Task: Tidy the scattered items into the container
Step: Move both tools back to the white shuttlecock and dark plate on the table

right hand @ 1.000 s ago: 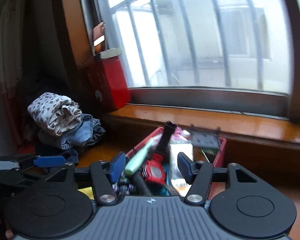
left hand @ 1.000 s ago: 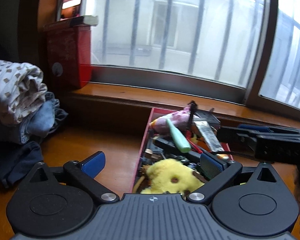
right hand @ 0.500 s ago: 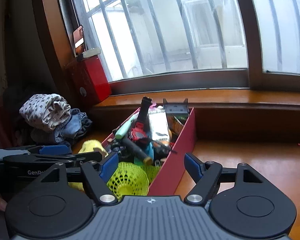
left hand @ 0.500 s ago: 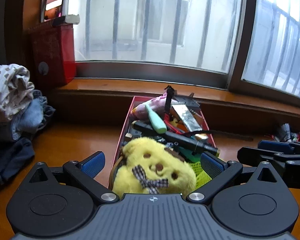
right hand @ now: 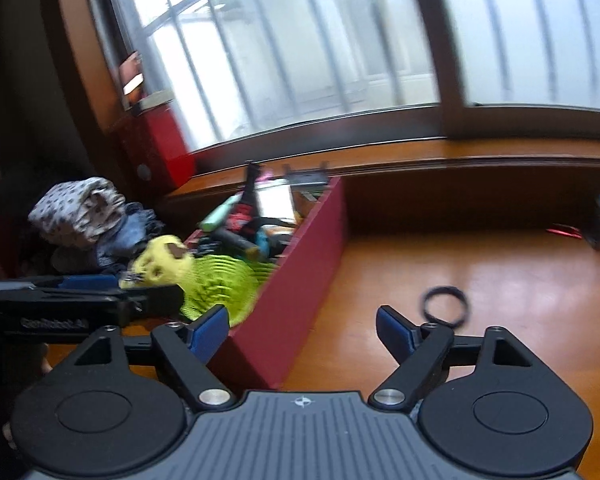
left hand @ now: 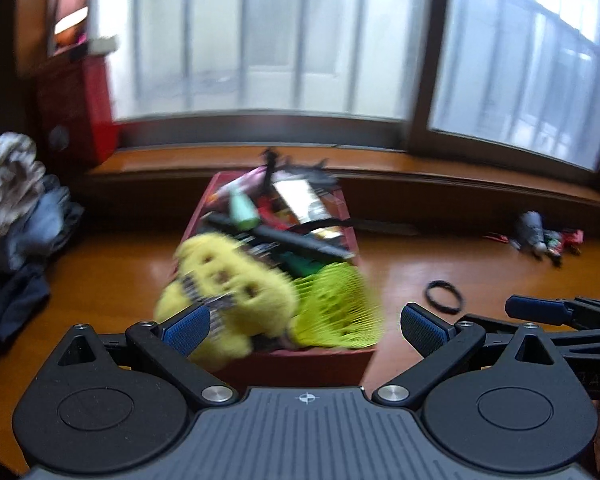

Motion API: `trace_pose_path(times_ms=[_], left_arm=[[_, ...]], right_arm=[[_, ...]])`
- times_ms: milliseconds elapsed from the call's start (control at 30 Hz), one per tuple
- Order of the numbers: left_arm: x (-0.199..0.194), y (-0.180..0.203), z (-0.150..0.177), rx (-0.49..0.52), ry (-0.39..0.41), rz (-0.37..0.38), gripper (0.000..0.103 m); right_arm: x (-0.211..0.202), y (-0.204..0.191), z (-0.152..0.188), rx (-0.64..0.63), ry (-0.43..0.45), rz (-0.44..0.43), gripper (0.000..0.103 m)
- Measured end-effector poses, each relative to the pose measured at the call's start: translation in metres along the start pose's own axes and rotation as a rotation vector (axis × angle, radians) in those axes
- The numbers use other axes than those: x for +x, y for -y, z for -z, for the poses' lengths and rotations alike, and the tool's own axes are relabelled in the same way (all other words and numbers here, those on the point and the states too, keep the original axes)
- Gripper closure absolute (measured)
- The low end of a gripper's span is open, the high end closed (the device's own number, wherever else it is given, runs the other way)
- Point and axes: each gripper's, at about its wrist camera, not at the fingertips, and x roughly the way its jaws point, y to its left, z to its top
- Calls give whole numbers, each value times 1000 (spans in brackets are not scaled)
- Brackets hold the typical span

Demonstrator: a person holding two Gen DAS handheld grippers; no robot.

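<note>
A: The red rectangular cardboard container [left hand: 354, 240] stands on the polished orange-brown wooden table [right hand: 480, 280], heaped full. Nearest its front end, what do you make out?

B: A fluffy yellow plush toy with brown spots [left hand: 224, 284] lolls over the near left corner, and beside it to the right sits a neon-yellow mesh ball [left hand: 336, 304]. Both are blurred.

A: And the grippers?

B: The left gripper [left hand: 306, 326] hangs just before the container's front wall, jaws spread wide with nothing between them. The right gripper [right hand: 300, 328] is likewise wide apart and empty, straddling the container's near right corner; one blue-padded finger is over the mesh ball side, the other over bare table.

A: Anything loose on the table?

B: A thin black elastic hair ring [right hand: 444, 306] lies flat to the right of the container, apart from it, just beyond the right gripper's right finger.

A: Further into the container?

B: A long black cylindrical stick [left hand: 300, 240] lies across the pile, then a mint-green plastic tube [left hand: 242, 210], a silvery foil packet [left hand: 300, 200], and a black strap [right hand: 251, 188] poking upward near the far end. The rest is a jumble I cannot sort out.

A: Beyond that?

B: Left of the container, a pile of folded clothes, patterned white over denim blue [right hand: 88, 216]. Far right, a small cluster of mixed items [left hand: 540, 236], too blurred to name. Behind runs the wooden sill, with a tall red box [left hand: 80, 108] at its left under the barred window [left hand: 280, 40].
</note>
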Motion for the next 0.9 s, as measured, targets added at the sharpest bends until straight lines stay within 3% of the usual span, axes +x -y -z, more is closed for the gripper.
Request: trace_pose_path(times_ms=[133, 367, 500, 667, 900], left_arm=[[4, 21, -8, 65, 40, 82, 0], [33, 65, -16, 155, 26, 196, 0], [49, 90, -20, 206, 19, 262, 0], [77, 122, -17, 186, -14, 255, 0], [117, 172, -21, 147, -40, 218, 0]], right_arm=[[-10, 25, 7, 41, 29, 81, 20], [-11, 82, 13, 146, 68, 268, 21], [-18, 109, 15, 163, 86, 321, 23], [-17, 152, 7, 147, 74, 358, 40], [-10, 229, -17, 93, 61, 347, 45]])
